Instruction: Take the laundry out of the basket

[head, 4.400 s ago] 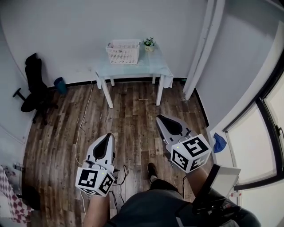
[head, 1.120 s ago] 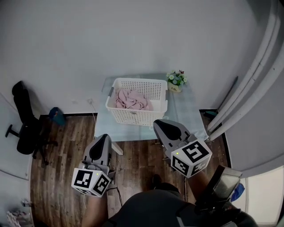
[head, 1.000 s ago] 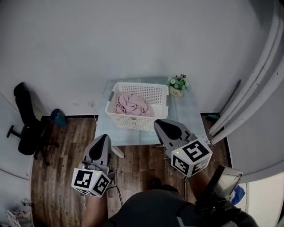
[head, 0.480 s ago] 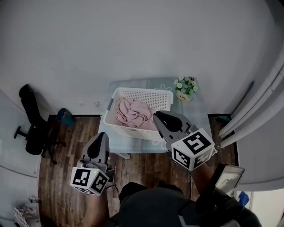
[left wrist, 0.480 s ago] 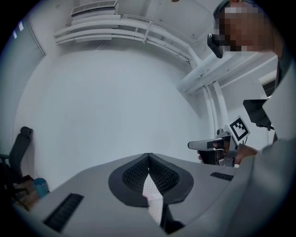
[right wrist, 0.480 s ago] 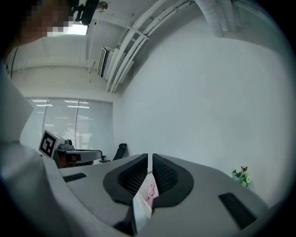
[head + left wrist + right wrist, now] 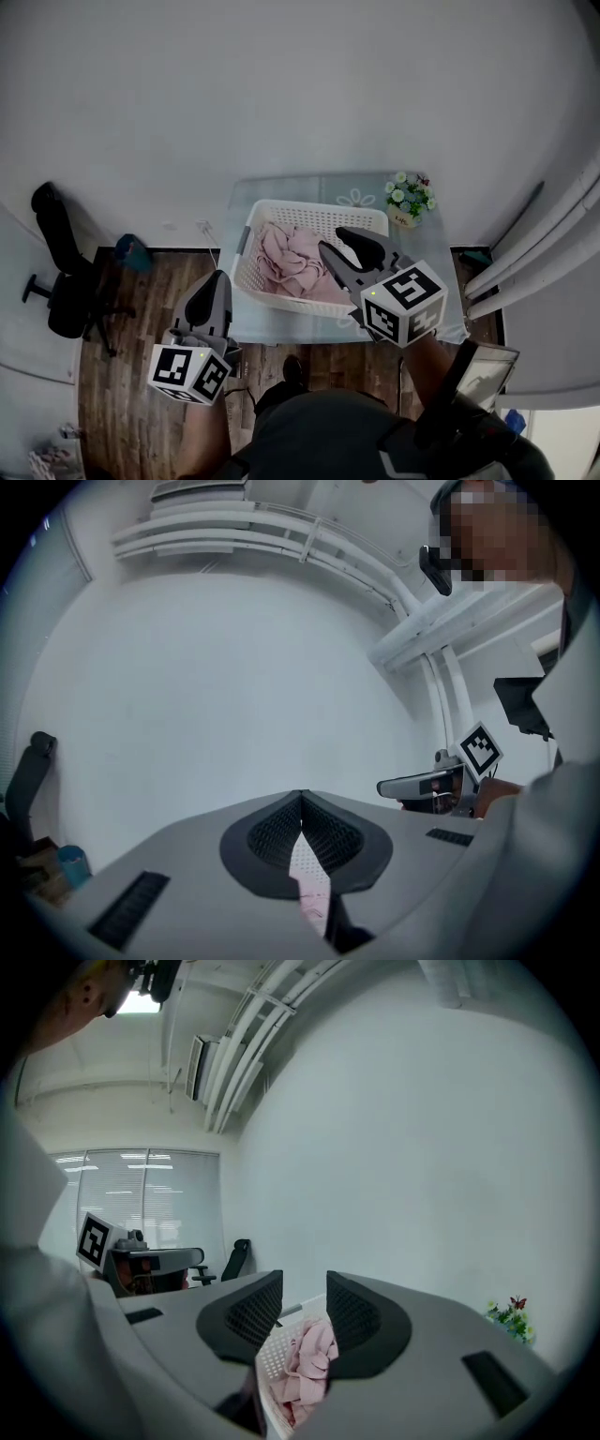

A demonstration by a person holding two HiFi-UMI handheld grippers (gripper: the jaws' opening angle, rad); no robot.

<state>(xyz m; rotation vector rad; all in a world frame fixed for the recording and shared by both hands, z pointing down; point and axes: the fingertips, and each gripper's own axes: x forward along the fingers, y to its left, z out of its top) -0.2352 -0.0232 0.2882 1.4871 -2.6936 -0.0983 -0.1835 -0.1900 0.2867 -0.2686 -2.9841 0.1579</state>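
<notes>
A white slatted basket (image 7: 314, 217) stands on a pale glass table (image 7: 436, 272) against the wall. Crumpled pink laundry (image 7: 289, 258) fills its left half. My right gripper (image 7: 333, 241) hovers over the basket's near right part, above the laundry. Its jaws have just been opening and stand a little apart, with nothing between them. In the right gripper view (image 7: 305, 1297) the pink laundry (image 7: 309, 1358) and the basket (image 7: 270, 1361) lie beyond the fingertips. My left gripper (image 7: 217, 277) hangs left of the basket, over the floor. Its fingertips meet in the left gripper view (image 7: 301, 795).
A small pot of flowers (image 7: 409, 199) stands on the table's far right corner. A black office chair (image 7: 54, 272) and a blue bin (image 7: 131, 251) are on the wooden floor at the left. White pipes (image 7: 539, 248) run along the right wall.
Both grippers have moved forward to the table. The right one now reaches over the basket's near rim and its jaws have parted. The left stays shut beside the basket.
</notes>
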